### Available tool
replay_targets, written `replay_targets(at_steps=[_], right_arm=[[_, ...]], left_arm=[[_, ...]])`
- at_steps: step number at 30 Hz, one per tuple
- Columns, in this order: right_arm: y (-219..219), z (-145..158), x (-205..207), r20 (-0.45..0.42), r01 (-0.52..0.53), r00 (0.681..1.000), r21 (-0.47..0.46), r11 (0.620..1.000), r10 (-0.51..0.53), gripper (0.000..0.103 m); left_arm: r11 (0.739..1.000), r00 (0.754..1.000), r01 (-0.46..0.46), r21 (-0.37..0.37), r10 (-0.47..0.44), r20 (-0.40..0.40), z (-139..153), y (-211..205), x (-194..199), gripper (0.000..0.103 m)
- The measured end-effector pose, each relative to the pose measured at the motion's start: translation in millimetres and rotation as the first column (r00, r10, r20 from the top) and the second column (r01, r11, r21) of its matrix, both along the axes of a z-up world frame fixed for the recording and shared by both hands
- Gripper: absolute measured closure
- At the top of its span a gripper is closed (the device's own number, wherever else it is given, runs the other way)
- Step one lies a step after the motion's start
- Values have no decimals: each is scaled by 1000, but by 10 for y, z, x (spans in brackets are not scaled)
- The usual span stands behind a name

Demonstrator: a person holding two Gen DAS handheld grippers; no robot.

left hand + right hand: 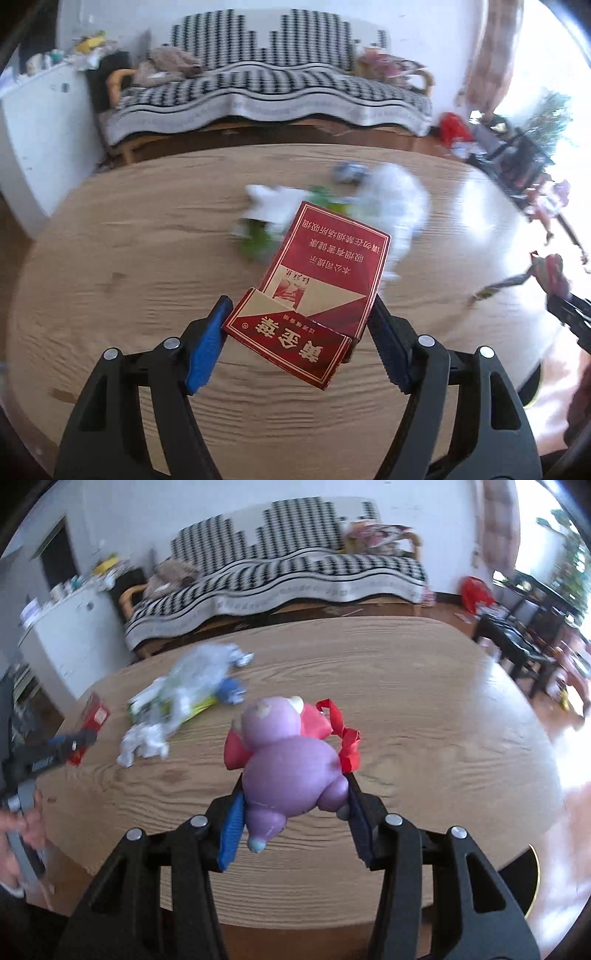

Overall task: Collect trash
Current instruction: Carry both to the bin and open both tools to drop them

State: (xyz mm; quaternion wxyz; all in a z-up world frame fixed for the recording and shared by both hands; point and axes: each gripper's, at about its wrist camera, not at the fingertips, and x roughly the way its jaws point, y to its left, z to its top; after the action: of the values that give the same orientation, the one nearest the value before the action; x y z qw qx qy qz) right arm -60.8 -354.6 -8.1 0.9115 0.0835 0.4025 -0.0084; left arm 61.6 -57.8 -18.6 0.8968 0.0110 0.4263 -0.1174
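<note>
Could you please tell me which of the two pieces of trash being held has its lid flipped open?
The red cigarette pack in the left gripper: its flip-top hangs open, unlike the purple toy in the right gripper.

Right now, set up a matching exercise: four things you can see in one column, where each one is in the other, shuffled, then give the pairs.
Things:
1. red cigarette pack
2. purple plush toy
3. crumpled white paper
4. checked cover

Places:
A. draped over the sofa
B. between the right tongs
C. lying on the wooden table
D. between the left tongs

Pairs: 1-D, 2-B, 3-C, 4-A
</note>
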Motion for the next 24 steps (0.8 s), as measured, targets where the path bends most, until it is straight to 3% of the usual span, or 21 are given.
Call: replay_targets(at_steps=[6,11,19,24], right_arm=[[-728,36,-287,7,140,990,-13,990,-139,54],[-1345,-11,-602,3,267,964,2,964,-267,54],[-2196,-117,-1132,-14,444,896,41,895,-444,54],[-2690,-228,-1561,-46,533,846,104,840,-531,54]], left_arm=[[981,979,192,25,-193,64,146,-915,-205,32],[936,931,351,2,-350,101,214,-1737,-430,32],[828,826,561,-3,-560,63,-94,-3012,-952,32],[743,746,666,-62,-665,37,-265,-3619,-1290,32]])
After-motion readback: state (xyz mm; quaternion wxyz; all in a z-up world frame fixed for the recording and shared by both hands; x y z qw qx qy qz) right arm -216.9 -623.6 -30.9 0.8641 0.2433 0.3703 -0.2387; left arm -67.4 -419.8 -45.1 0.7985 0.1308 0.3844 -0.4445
